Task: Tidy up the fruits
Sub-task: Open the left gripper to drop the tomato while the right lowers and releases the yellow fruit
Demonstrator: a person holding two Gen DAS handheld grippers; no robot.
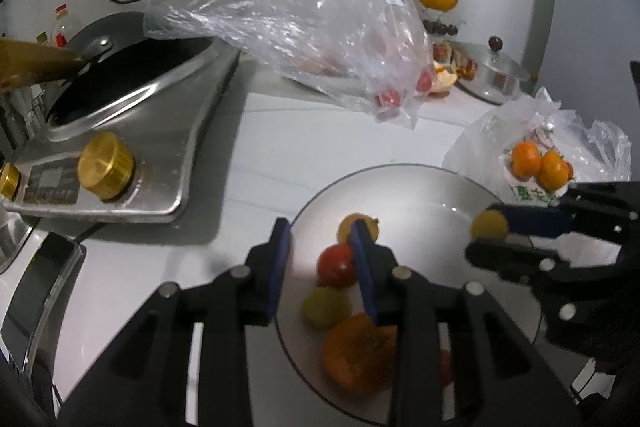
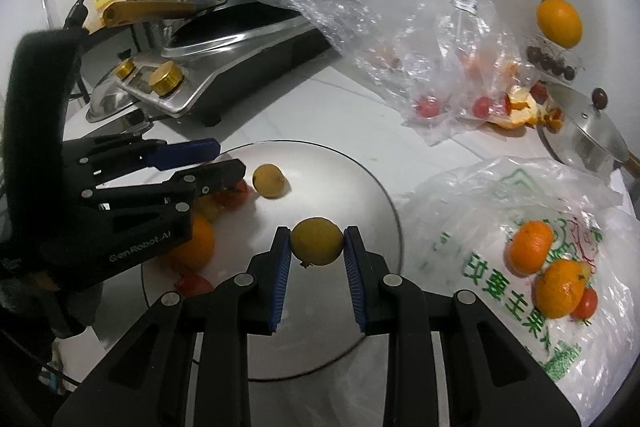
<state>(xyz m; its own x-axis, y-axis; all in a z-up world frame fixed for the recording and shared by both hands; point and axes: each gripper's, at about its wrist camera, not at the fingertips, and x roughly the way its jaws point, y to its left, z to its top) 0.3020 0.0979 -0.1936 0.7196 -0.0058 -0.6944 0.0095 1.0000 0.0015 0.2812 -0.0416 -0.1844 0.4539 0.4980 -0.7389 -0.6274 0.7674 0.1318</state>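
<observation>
The right tool pinches a yellow fruit over the plate. Lower it gently, then let go. The left tool is spread a little, holding nothing.

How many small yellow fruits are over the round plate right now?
2. One yellow fruit is clamped between the jaws of the right gripper above the plate; another yellow fruit lies near the plate's far rim. The left gripper may hide more.
</observation>
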